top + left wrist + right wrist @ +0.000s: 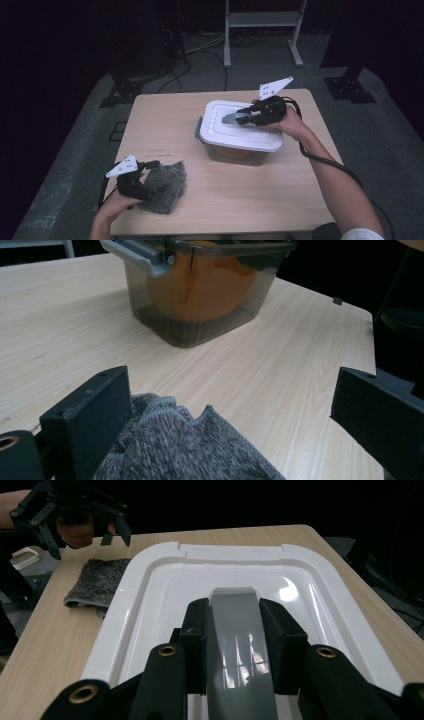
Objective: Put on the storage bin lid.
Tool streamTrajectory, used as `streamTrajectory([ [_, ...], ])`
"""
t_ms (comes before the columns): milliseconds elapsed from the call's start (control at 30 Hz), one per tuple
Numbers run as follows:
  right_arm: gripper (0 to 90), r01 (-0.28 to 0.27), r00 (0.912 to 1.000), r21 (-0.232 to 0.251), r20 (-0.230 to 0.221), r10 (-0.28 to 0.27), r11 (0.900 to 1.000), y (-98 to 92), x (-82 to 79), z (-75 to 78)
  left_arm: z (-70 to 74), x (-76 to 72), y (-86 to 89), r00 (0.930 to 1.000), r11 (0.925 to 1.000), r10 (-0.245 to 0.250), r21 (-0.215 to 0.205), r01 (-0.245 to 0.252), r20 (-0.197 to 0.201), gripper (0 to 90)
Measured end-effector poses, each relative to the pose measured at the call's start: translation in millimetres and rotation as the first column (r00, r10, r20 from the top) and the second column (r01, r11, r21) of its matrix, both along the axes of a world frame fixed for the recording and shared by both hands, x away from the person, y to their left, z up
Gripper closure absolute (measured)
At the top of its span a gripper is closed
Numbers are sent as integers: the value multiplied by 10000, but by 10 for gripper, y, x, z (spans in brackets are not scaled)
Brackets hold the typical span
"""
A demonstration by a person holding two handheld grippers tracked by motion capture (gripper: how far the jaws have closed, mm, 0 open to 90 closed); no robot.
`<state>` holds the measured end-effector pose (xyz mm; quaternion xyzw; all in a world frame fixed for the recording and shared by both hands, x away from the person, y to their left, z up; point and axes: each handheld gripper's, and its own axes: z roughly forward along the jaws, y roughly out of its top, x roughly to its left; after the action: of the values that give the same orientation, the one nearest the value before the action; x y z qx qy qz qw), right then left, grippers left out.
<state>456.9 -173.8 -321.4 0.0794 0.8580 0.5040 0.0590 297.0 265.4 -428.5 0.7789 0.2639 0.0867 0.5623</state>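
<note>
A clear plastic box (235, 153) with something orange inside (200, 285) stands on the wooden table (160, 125), and a white lid (220, 132) lies on top of it. My right gripper (245, 118) reaches over the lid from its right side and is shut on a grey latch strip (234, 630), which lies between the two black jaws over the lid's hollow (155, 600). At the front left lies a grey knitted cloth (169, 192). My left gripper (151, 179) hovers over the cloth's left edge. Its jaws stand wide open, with the cloth (190, 450) below them.
A second grey latch (145, 255) hangs at the box's left end. Bare tabletop lies between the cloth and the box. Beyond the table are a dark floor with cables (200, 50), a metal frame (262, 30) and stand feet (350, 87).
</note>
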Motion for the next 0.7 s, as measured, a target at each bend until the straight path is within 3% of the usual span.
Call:
streamTrajectory([
  [700, 658, -145, 9995, -336, -287, 136, 9993, 98, 183, -207, -11, 7, 12, 10000, 10000, -4, 22, 4, -47, 21],
])
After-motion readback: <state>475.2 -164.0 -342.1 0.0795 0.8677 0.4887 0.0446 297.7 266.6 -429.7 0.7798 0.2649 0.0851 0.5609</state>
